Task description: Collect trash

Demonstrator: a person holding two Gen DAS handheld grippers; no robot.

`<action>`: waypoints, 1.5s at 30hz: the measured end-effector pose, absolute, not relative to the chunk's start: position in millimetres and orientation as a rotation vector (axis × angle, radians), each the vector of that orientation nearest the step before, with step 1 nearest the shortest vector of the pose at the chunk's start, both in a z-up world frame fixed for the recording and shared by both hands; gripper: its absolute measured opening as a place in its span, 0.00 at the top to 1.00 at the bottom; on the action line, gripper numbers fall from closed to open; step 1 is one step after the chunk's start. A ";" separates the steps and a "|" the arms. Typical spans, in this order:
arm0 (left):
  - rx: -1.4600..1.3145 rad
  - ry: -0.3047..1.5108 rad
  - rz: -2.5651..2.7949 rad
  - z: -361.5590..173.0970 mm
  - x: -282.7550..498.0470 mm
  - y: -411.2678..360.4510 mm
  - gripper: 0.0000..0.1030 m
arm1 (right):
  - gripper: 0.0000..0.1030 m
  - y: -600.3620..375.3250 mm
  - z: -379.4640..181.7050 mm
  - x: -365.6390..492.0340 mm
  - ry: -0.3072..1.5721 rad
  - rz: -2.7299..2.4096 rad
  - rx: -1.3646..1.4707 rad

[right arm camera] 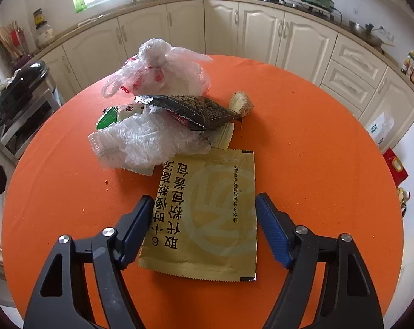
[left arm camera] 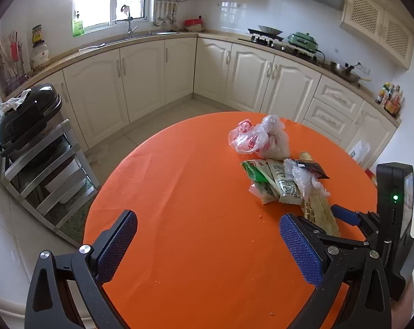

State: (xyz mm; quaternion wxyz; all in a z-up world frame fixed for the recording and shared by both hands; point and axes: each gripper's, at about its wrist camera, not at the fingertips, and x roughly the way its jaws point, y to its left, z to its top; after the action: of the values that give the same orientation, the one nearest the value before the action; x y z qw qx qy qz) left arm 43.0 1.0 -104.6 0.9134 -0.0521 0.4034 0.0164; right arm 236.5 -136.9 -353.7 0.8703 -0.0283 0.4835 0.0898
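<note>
A: We see a round orange bench [right arm camera: 316,142] filling most of both views, with cream cabinets [left arm camera: 141,79] curving behind it and a metal rack [left arm camera: 45,181] off its left edge. The bench's left and near parts are bare but for crumbs, so there is open room there.

B: Where is the trash?

A: Heaped right of centre: a knotted clear plastic bag [right arm camera: 163,68] farthest away, then a dark sachet [right arm camera: 196,109], crumpled clear wrap [right arm camera: 146,145] and green and white packets [left arm camera: 270,181]. Nearest lies a flat gold packet [right arm camera: 207,216], its long axis running away from us, the far end tucked under the wrap.

B: And our grippers?

A: Our right gripper [right arm camera: 201,227] tilts steeply down over the gold packet, jaws apart on either side of it; the left one seems to meet its edge, the right stands clear. Our left gripper [left arm camera: 207,244] angles down over bare bench, jaws released and wide, nothing between them.
</note>
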 end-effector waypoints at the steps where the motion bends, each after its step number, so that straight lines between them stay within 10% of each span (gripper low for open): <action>1: -0.105 0.834 0.029 -103.1 51.8 -2.0 0.01 | 0.34 -140.8 -354.0 234.1 1.005 0.201 -0.057; 11: -0.058 0.835 -0.010 -115.9 81.5 -18.9 0.01 | 0.56 -170.5 -347.1 228.1 0.998 0.250 0.012; 12: -0.054 0.834 -0.012 -117.6 82.2 -19.9 0.01 | 0.80 -173.9 -343.6 227.2 0.991 0.264 0.040; 34: 0.037 0.850 -0.170 -157.8 114.4 -59.3 0.04 | 0.83 -191.2 -337.3 229.5 0.985 0.254 0.025; 37: 0.062 0.876 -0.201 -167.9 133.9 -73.5 0.14 | 0.83 -200.8 -335.7 229.7 0.983 0.231 0.037; 45: -0.008 0.909 -0.242 -180.1 166.4 -75.0 0.81 | 0.83 -224.0 -334.9 231.2 0.986 0.199 0.060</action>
State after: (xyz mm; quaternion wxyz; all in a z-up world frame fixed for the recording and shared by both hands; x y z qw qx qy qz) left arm 166.4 -75.0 -180.1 0.8913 -0.0037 0.4380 -0.1168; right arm 231.2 -224.0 -334.9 0.8757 0.0286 0.4725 0.0956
